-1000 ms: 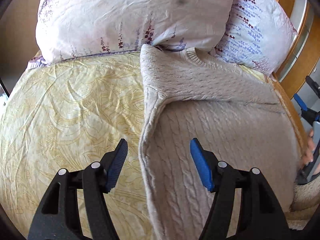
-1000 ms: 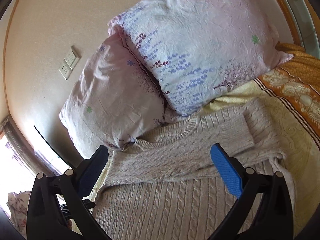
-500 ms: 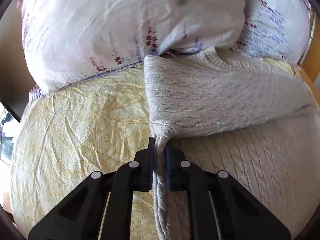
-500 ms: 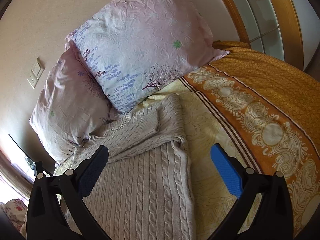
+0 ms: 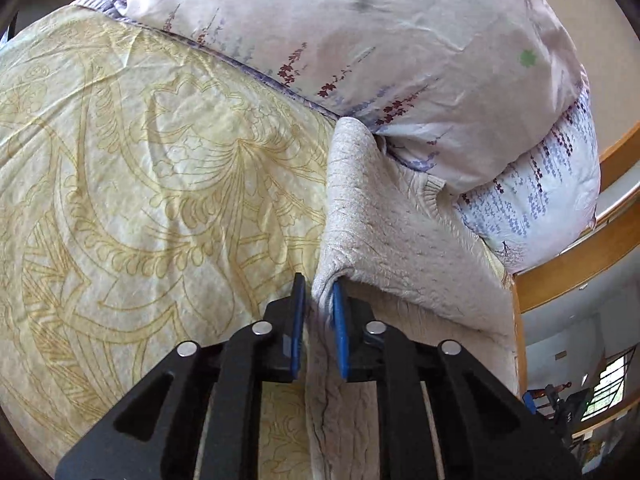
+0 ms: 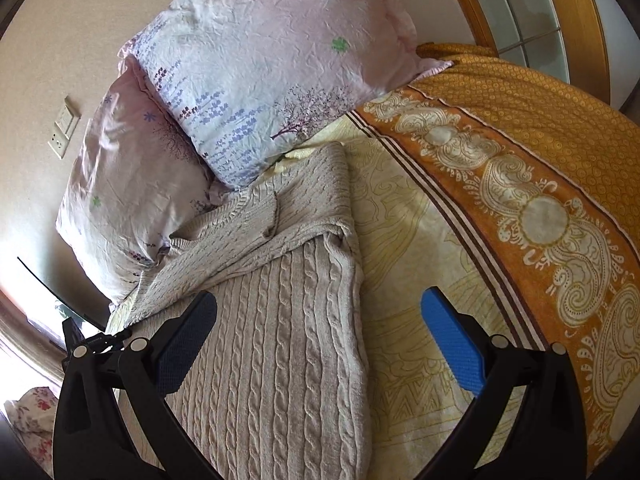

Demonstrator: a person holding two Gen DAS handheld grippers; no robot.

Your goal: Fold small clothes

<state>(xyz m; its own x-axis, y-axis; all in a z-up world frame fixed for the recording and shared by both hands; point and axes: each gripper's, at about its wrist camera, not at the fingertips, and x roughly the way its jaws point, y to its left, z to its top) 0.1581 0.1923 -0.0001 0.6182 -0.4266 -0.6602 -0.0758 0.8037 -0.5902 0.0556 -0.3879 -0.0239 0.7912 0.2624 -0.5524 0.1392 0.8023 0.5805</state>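
Observation:
A beige cable-knit sweater (image 6: 280, 312) lies on the bed with its sleeves folded across the chest, its collar against the pillows. In the left wrist view the sweater (image 5: 404, 240) shows its left folded edge. My left gripper (image 5: 318, 300) is shut on that edge at the shoulder fold and lifts it slightly. My right gripper (image 6: 320, 320) is open and empty above the sweater's right edge, one finger over the knit, the other over the sheet.
Two floral pillows (image 6: 264, 64) (image 5: 360, 40) lean against the wall at the head of the bed. A yellow patterned sheet (image 5: 140, 200) covers the bed, with an orange patterned blanket (image 6: 540, 184) on the right. A wooden frame (image 5: 576, 264) stands beyond.
My left gripper closed on the sweater's left edge and has raised and turned it. My right gripper swung right to the sweater's right edge, still open.

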